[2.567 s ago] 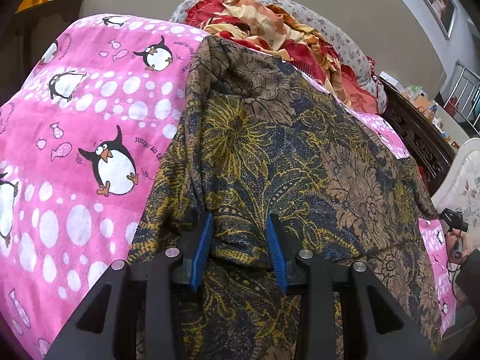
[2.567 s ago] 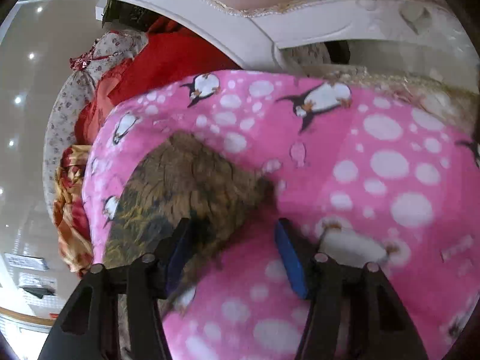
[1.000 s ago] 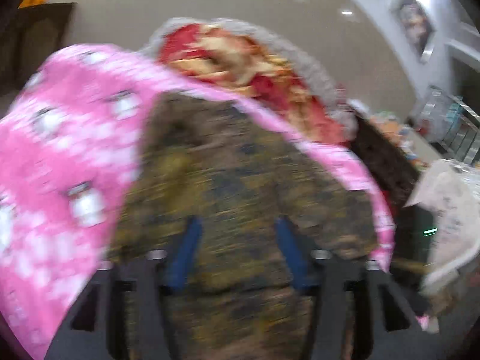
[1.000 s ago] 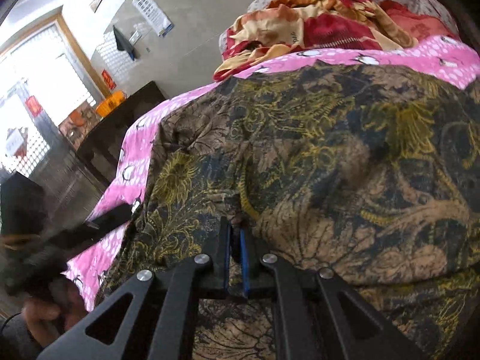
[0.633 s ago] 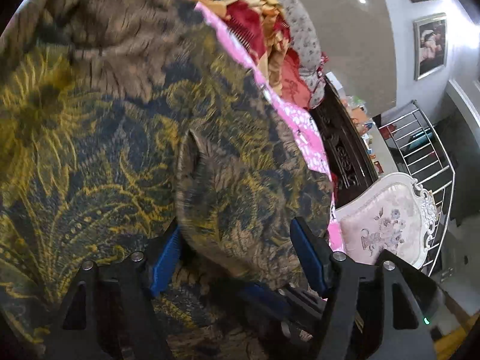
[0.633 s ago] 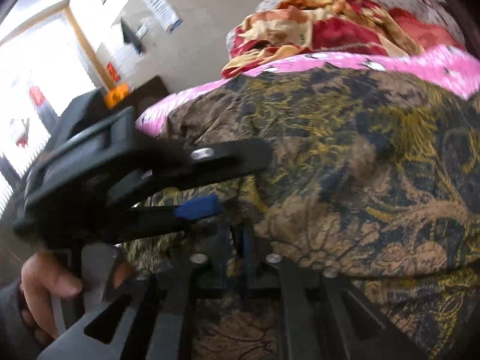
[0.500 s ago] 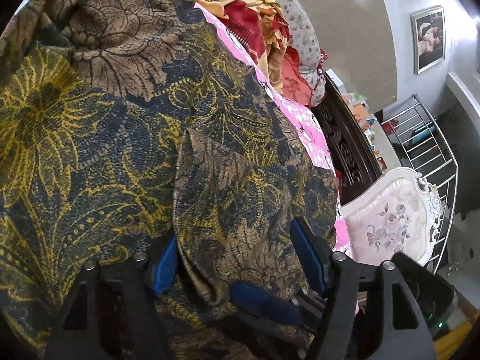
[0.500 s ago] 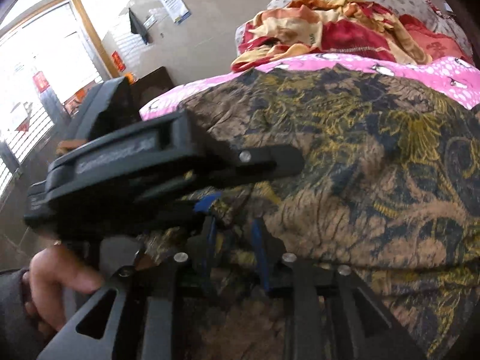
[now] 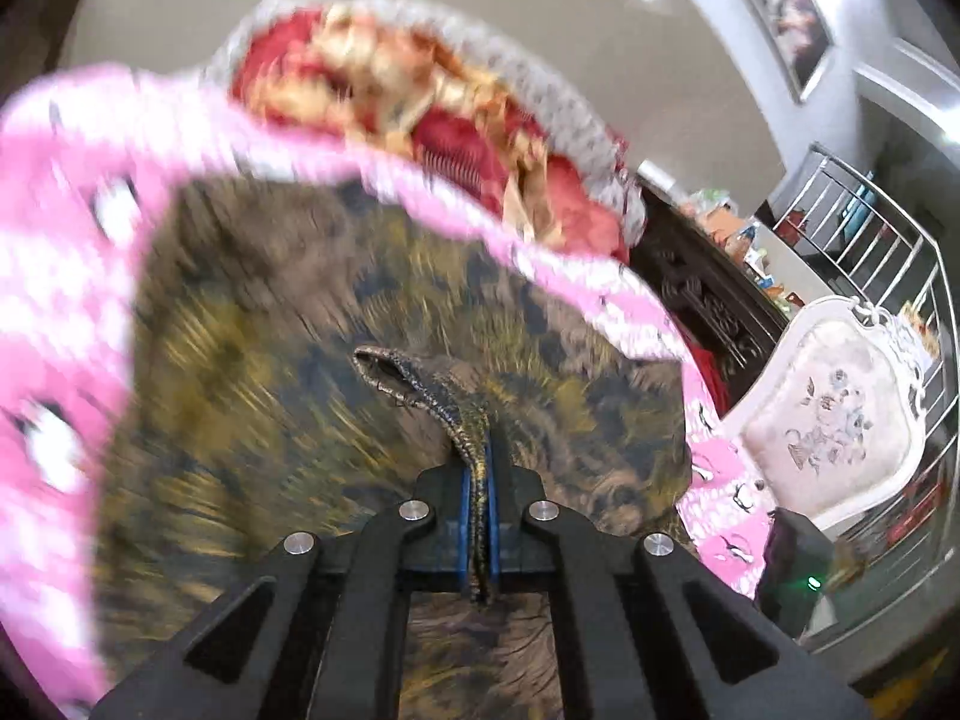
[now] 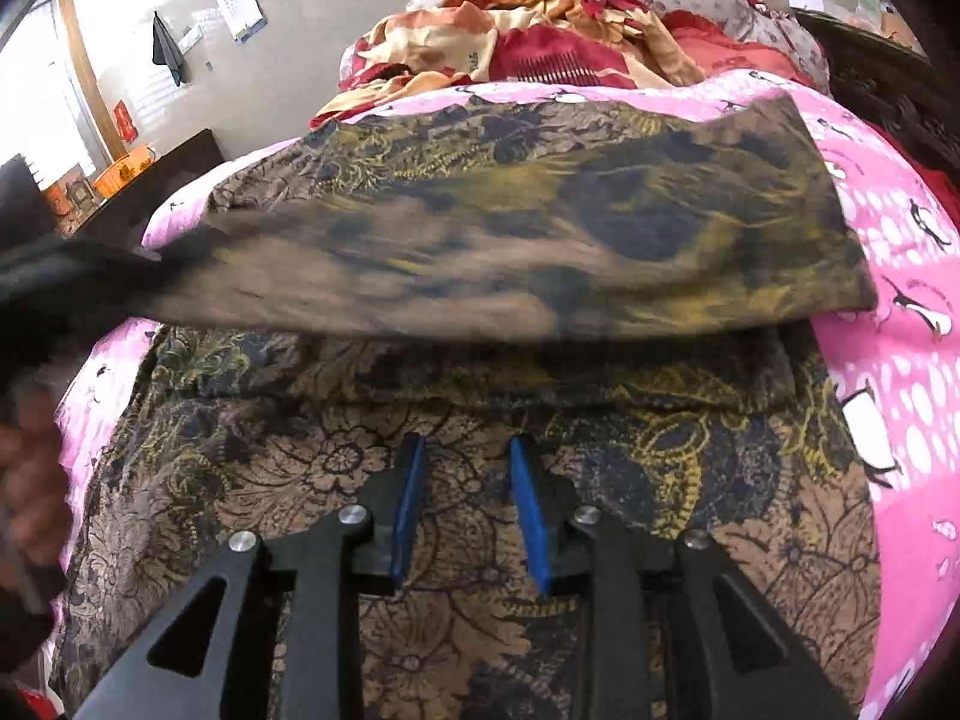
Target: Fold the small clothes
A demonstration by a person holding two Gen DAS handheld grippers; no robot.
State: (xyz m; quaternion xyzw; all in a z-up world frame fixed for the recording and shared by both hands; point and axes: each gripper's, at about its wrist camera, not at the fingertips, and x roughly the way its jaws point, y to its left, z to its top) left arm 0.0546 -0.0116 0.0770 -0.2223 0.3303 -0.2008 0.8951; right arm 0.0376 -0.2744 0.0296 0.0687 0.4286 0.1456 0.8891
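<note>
Left gripper (image 9: 477, 480) jaws clamped on batik garment (image 10: 540, 228) edge; right gripper (image 10: 468, 504) jaws apart above garment; pink blanket (image 10: 900, 252) beneath garment.

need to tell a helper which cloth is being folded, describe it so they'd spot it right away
Start at the pink penguin blanket covering the bed. Spread across its middle is the garment, a brown cloth with dark blue and yellow floral print, one edge pinched in the left gripper. The pile behind it is red and orange instead.

One batik garment (image 10: 540, 240), one pink penguin blanket (image 10: 900, 252), one heap of red-and-orange cloth (image 10: 540, 54), two tongs (image 9: 477, 498) (image 10: 468, 504).
</note>
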